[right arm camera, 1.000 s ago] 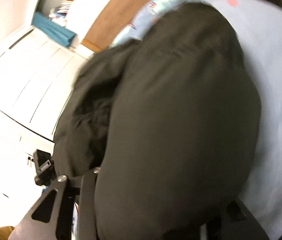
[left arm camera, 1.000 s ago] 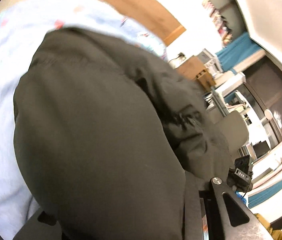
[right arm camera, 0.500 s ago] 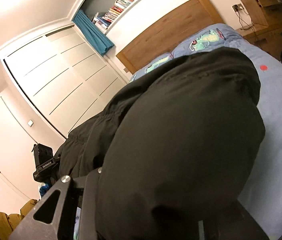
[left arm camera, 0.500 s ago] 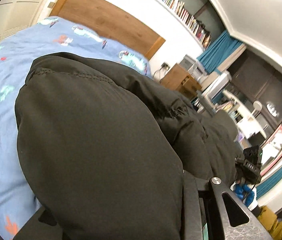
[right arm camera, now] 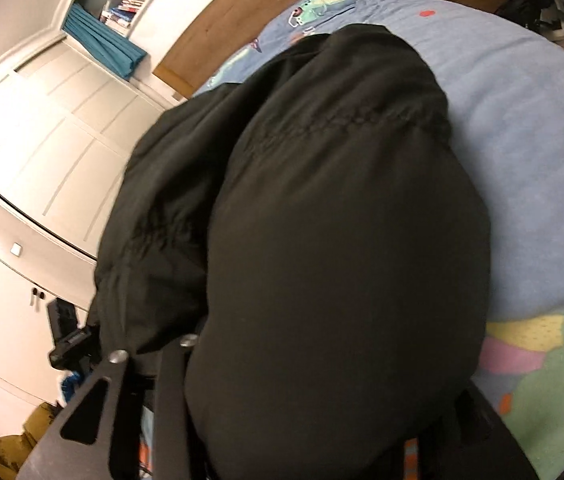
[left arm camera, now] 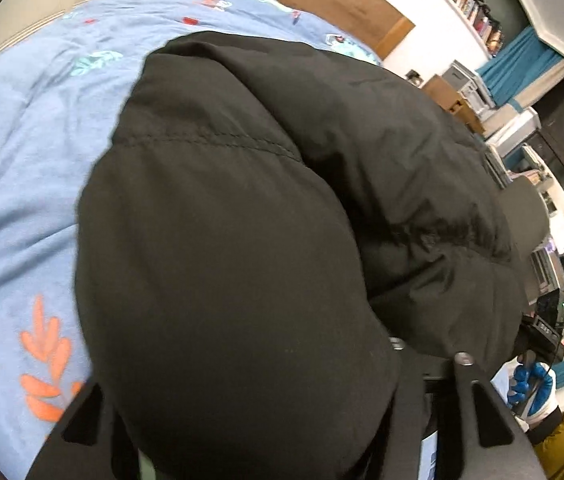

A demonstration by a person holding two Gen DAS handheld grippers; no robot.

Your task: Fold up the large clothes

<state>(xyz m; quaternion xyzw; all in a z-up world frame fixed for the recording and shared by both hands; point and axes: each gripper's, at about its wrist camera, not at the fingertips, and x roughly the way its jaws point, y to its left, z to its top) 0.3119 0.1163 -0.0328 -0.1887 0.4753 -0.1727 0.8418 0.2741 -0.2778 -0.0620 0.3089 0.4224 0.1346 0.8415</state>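
Black padded jacket (left arm camera: 241, 260) is filling both my wrist views, bulging over the blue duvet (left arm camera: 21, 140). My left gripper (left arm camera: 265, 432) is opening with jacket bulk lying between its fingers; whether the pads are pressing, I cannot tell. My right gripper (right arm camera: 322, 420) is opening likewise, its pads buried under fabric. At four o'clock in the left view, a blue-gloved hand (left arm camera: 530, 380) is gripping the other handle. At eleven o'clock, right view, a wooden headboard (right arm camera: 241, 12) is showing.
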